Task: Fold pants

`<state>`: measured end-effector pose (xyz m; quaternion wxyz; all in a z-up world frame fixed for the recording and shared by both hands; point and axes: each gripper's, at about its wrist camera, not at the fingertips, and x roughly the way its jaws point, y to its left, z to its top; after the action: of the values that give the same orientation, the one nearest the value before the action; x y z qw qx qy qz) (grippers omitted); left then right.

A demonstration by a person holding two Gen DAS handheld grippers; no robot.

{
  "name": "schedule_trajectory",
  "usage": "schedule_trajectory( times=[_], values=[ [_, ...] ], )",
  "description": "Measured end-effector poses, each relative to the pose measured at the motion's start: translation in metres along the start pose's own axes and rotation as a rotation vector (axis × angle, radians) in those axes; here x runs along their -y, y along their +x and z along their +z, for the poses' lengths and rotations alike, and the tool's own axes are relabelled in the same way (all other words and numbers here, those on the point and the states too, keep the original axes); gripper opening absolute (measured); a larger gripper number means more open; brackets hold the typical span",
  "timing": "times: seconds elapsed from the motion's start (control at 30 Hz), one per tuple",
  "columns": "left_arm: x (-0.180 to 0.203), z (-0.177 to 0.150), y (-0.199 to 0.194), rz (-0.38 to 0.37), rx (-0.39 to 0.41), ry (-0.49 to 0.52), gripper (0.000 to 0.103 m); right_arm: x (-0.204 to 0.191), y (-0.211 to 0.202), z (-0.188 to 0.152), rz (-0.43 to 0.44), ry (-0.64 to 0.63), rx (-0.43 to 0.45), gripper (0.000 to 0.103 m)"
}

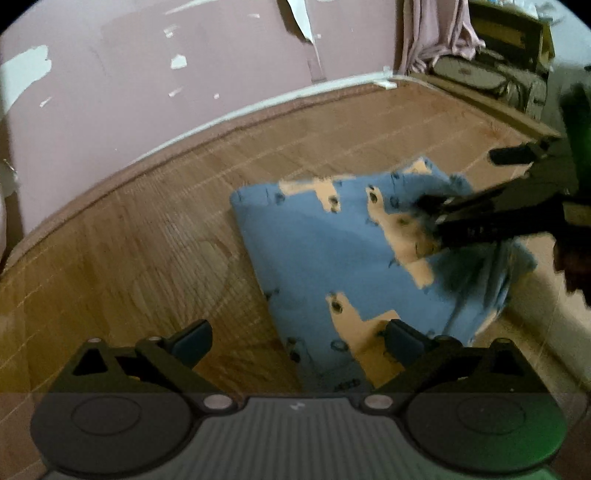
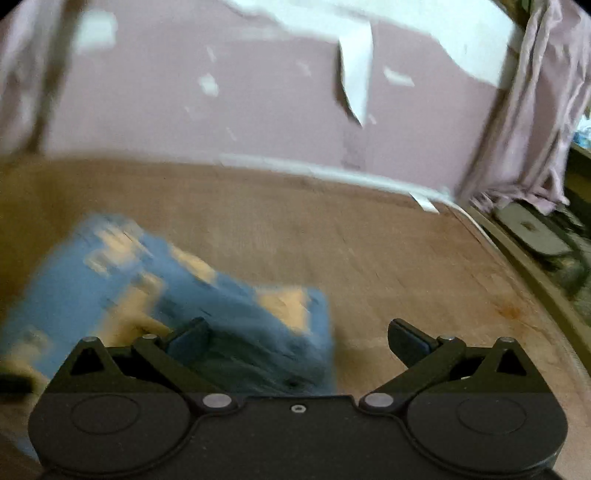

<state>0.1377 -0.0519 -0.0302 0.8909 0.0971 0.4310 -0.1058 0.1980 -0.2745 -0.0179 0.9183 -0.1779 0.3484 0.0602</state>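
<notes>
The pants point(image 1: 332, 251) are blue with cream animal shapes and lie folded in a compact bundle on a woven bamboo mat point(image 1: 147, 229). My left gripper point(image 1: 299, 341) is open and empty, its fingers astride the bundle's near end. My right gripper point(image 2: 299, 341) is open and empty just above the bundle's right part point(image 2: 229, 314); the view is blurred. In the left wrist view the right gripper point(image 1: 458, 218) reaches in from the right over the bundle's far right corner.
A pink wall point(image 1: 184, 74) with peeling patches stands behind the mat. A pink curtain point(image 2: 535, 110) hangs at the far right. A dark bag point(image 1: 491, 77) and a cardboard box point(image 1: 513, 29) sit beyond the mat's right edge.
</notes>
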Motion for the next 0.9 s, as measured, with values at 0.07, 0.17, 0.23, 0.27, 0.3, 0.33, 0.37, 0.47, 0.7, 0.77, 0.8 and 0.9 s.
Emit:
schedule_trajectory(
  times=[0.07, 0.17, 0.23, 0.27, 0.3, 0.33, 0.37, 0.47, 0.7, 0.77, 0.8, 0.9],
  values=[
    [0.0, -0.003, -0.001, -0.009, 0.0, 0.001, 0.102, 0.014, -0.004, -0.002, 0.02, 0.064, -0.015, 0.102],
    [-0.004, -0.004, -0.002, -0.023, -0.009, -0.024, 0.102, 0.02, -0.026, -0.009, -0.028, 0.077, 0.016, 0.102],
    [-0.008, -0.004, -0.003, -0.032, -0.02, -0.049, 0.103, 0.024, -0.043, -0.016, -0.028, 0.1, 0.045, 0.102],
    [-0.009, -0.004, -0.003, -0.035, -0.023, -0.064, 0.103, 0.028, -0.051, -0.02, -0.006, 0.133, 0.05, 0.102],
    [-0.01, -0.004, -0.004, -0.037, -0.025, -0.073, 0.103, 0.032, -0.056, -0.024, 0.016, 0.167, 0.046, 0.102],
    [-0.011, -0.004, -0.005, -0.037, -0.027, -0.08, 0.103, 0.035, -0.061, -0.029, 0.039, 0.201, 0.033, 0.102],
    [-0.012, -0.004, -0.005, -0.037, -0.028, -0.081, 0.103, 0.036, -0.062, -0.032, 0.057, 0.226, 0.015, 0.102],
    [-0.01, -0.005, -0.008, -0.039, -0.025, -0.066, 0.103, 0.036, -0.067, -0.046, 0.066, 0.276, -0.034, 0.102],
    [-0.006, -0.009, -0.018, -0.078, -0.005, -0.044, 0.103, 0.027, -0.071, -0.06, 0.049, 0.326, -0.076, 0.102],
    [-0.005, -0.011, -0.021, -0.091, -0.003, -0.041, 0.103, 0.025, -0.071, -0.063, 0.07, 0.35, -0.092, 0.102],
    [-0.005, -0.012, -0.022, -0.089, 0.001, -0.041, 0.103, 0.024, -0.073, -0.064, 0.083, 0.358, -0.095, 0.102],
    [-0.008, -0.014, -0.026, -0.094, 0.016, -0.042, 0.103, 0.023, -0.077, -0.065, 0.145, 0.373, -0.094, 0.102]
  ],
)
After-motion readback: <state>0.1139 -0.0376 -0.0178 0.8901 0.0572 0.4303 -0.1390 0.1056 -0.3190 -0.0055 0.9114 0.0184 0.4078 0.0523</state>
